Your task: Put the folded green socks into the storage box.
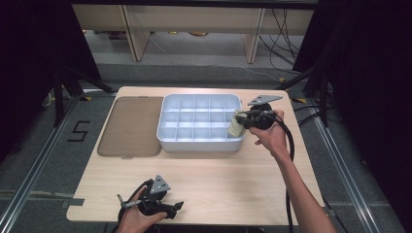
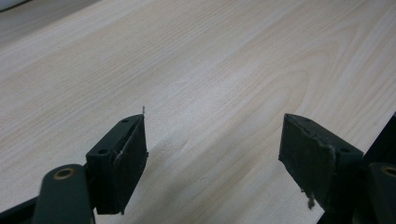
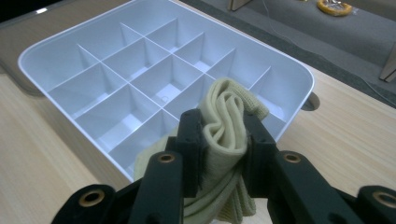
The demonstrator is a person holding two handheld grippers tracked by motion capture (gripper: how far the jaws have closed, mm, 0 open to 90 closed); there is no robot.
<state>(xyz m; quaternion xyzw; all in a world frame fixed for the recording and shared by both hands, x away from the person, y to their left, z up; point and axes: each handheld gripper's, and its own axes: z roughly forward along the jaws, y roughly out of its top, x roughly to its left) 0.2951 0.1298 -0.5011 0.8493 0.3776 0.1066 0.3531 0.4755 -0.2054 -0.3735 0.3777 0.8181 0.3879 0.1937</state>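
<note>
A white divided tray [image 1: 167, 104] [image 3: 51, 39] with several compartments stands at the back middle of the wooden table. My right gripper [image 1: 240, 121] [image 3: 223, 140] hangs over the tray's right edge, shut on a rolled pale yellow sock [image 1: 236, 127] [image 3: 227, 116] that is squeezed between its black jaws. All compartments that I can see hold nothing. My left gripper [image 1: 176, 209] [image 2: 212, 154] rests low at the table's front edge, held in a hand, its jaws wide apart with only bare wood between them.
A flat brown lid [image 1: 131, 126] lies on the table just left of the tray. Beyond the table's far edge are the floor, wooden furniture legs [image 1: 253, 34] and cables [image 1: 284, 29]. Bare tabletop [image 1: 218, 170] lies between the tray and the left gripper.
</note>
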